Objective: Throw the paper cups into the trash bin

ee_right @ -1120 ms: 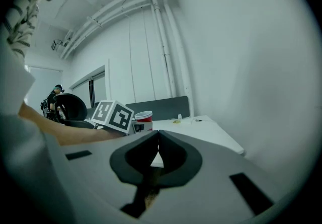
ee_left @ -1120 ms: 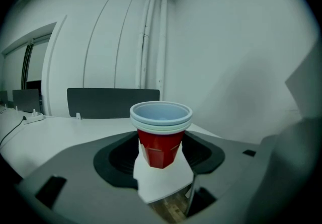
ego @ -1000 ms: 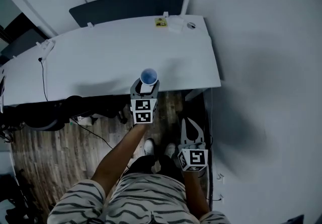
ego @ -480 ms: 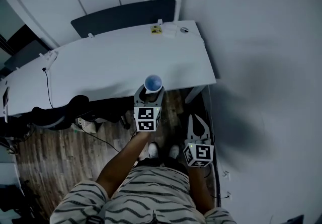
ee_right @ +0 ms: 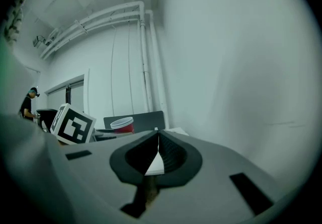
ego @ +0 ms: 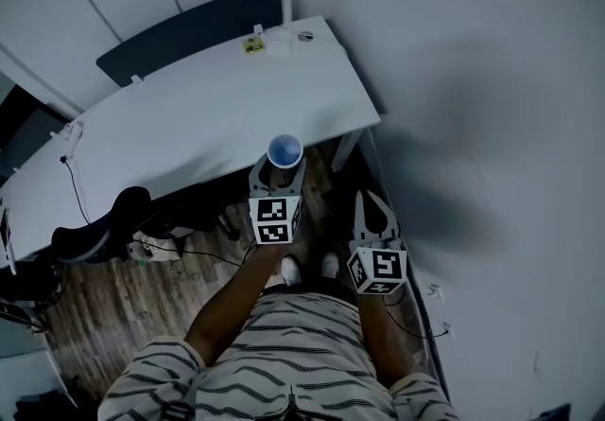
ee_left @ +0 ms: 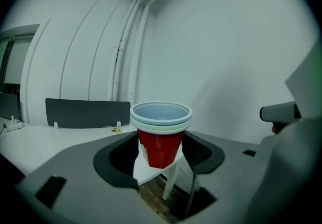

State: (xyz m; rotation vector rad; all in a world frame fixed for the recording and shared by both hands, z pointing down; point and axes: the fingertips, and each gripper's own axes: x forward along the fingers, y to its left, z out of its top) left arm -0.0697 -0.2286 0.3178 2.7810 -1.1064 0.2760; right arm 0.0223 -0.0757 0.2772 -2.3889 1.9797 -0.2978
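Item: paper cups (ee_left: 161,132), nested red stack, upright, rim up. I am gripping it in left gripper (ego: 277,167), jaws set wide against its sides. Spare: right gripper (ego: 371,205), pinched together, empty, riding just beside. Destination: trash bin, showing in no view.

— Where are the paper cups (ee_left: 161,135)?
— A nested stack with red walls and pale rims, upright, mouths up. The left tool (ego: 280,166) grips it in the air, by the worktop's (ego: 189,116) near edge, towards the right.
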